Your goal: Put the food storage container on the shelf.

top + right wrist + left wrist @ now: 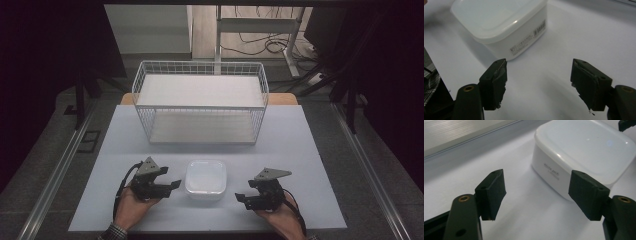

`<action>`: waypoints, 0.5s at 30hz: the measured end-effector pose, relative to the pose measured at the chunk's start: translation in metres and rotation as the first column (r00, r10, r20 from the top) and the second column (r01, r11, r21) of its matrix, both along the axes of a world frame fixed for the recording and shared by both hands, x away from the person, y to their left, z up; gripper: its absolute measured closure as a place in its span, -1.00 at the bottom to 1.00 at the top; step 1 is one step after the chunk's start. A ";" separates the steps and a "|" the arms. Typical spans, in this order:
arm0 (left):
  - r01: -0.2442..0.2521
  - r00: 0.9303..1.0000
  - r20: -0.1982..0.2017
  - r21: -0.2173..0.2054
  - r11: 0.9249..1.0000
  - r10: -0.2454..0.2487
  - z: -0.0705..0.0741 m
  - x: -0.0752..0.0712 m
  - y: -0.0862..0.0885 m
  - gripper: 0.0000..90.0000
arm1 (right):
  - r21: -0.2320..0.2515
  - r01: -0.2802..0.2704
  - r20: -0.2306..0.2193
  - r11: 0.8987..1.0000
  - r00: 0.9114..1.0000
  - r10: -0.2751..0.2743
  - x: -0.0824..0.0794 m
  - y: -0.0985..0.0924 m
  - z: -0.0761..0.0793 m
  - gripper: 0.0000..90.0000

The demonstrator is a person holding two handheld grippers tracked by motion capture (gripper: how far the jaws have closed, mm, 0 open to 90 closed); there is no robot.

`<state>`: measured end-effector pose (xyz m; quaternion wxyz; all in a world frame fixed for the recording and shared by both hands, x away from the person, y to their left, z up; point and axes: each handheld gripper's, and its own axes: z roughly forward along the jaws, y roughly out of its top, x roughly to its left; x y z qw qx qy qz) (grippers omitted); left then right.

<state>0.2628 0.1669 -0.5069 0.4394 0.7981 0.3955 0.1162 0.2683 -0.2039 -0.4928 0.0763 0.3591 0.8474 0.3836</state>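
Pale and bare, the table [125,210] runs from the person's edge out toward a dim room. Nearest that edge, two hands come in from below, each holding a gripper that rests low over the surface. The left gripper [175,184] has its jaws spread wide with nothing between them, and they point inward to the right. The right gripper [239,196] is likewise spread and empty, its jaws pointing inward to the left.

Between the two sits a white lidded container [205,178], squarish with rounded corners, so it has no clear long axis. It lies straight ahead of both pairs of jaws, apart from each. In the left gripper view its near corner stands just beyond the jaw tips; in the right gripper view its labelled side wall faces the jaws across a slightly wider gap. The left gripper looks a little nearer, though the two flank it almost evenly.

Farther back stands a white wire rack [200,102] with two empty shelves. Behind it lie floor, cables and a desk frame.
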 end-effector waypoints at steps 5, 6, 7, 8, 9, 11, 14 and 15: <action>0.025 1.000 -0.006 -0.018 1.000 -0.025 0.005 0.001 -0.005 -0.36 | 0.038 -0.020 -0.025 0.999 0.999 0.021 0.004 0.005 0.003 -0.23; 0.030 1.000 -0.005 -0.020 0.999 -0.030 0.006 0.001 -0.005 -0.36 | 0.038 -0.020 -0.025 0.999 0.999 0.021 0.004 0.005 0.003 -0.23; 0.045 0.999 -0.007 -0.035 0.998 -0.045 0.009 0.002 -0.008 -0.39 | 0.050 -0.023 -0.033 0.998 0.999 0.024 0.007 0.008 0.005 -0.23; 0.045 0.999 -0.007 -0.035 0.998 -0.045 0.009 0.002 -0.008 -0.41 | 0.050 -0.023 -0.033 0.998 0.999 0.024 0.007 0.008 0.005 -0.23; 0.051 0.999 -0.012 -0.043 0.998 -0.052 0.010 0.004 -0.010 -0.41 | 0.054 -0.030 -0.034 0.998 0.999 0.032 0.009 0.010 0.006 -0.23; 0.061 0.998 -0.014 -0.053 0.997 -0.061 0.012 0.007 -0.014 -0.42 | 0.068 -0.043 -0.029 0.997 0.999 0.045 0.014 0.017 0.009 -0.29; 0.072 0.997 -0.017 -0.050 0.996 -0.073 0.012 0.014 -0.020 -0.43 | 0.089 -0.049 -0.027 0.995 0.998 0.051 0.021 0.027 0.011 -0.33; 0.072 0.997 -0.017 -0.050 0.996 -0.073 0.012 0.014 -0.020 -0.44 | 0.089 -0.049 -0.027 0.995 0.998 0.051 0.021 0.027 0.011 -0.33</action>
